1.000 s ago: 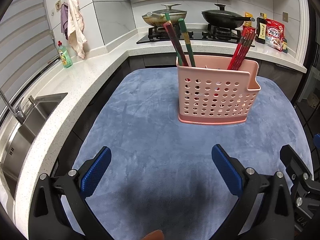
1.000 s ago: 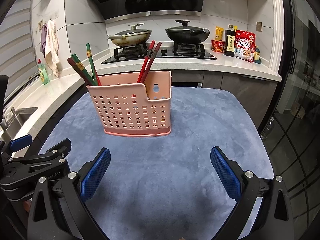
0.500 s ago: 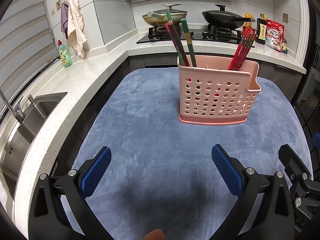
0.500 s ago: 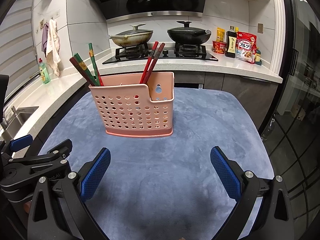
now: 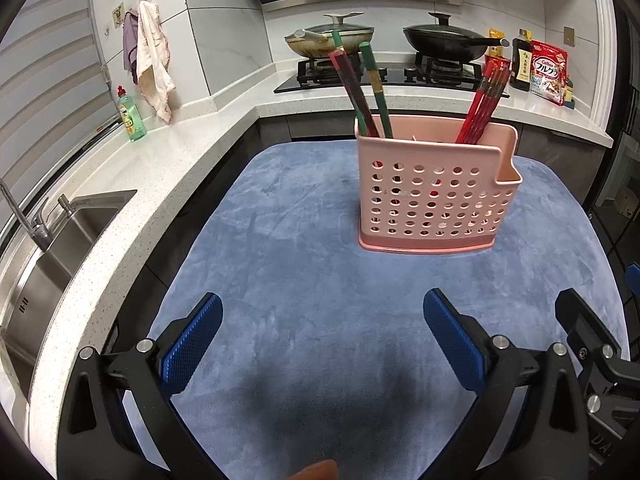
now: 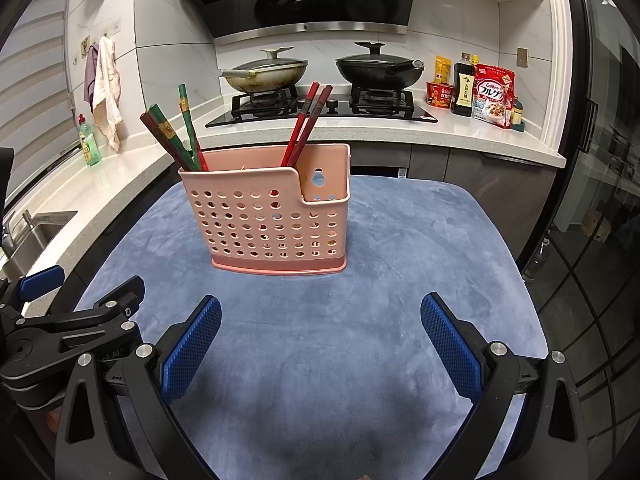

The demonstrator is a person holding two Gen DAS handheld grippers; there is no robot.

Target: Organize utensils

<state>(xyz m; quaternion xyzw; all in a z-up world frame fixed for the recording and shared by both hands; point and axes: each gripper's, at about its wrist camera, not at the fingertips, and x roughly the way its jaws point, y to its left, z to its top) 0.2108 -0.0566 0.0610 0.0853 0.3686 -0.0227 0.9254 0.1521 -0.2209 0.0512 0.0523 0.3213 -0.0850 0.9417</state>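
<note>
A pink perforated utensil holder (image 5: 434,192) (image 6: 268,216) stands upright on the blue mat (image 5: 304,264) (image 6: 400,264). Green and dark red chopsticks (image 5: 362,88) (image 6: 176,136) lean out of its left end. Red chopsticks (image 5: 486,100) (image 6: 306,124) stand in its right part. My left gripper (image 5: 323,344) is open, low over the mat's near side, well short of the holder, nothing between its blue pads. My right gripper (image 6: 320,344) is likewise open and empty, in front of the holder. The left gripper's black body (image 6: 68,332) shows at the left in the right wrist view.
A white counter (image 5: 168,160) with a steel sink (image 5: 48,248) and a green soap bottle (image 5: 130,114) runs along the left. At the back sits a hob with two lidded pans (image 6: 320,70), and food packets and a bottle (image 6: 476,92) stand to its right. A glass door (image 6: 600,200) is on the right.
Both wrist views have shifted slightly, so the holder sits a little nearer in the right wrist view. Both grippers stay open and empty; the chopsticks have not moved.
</note>
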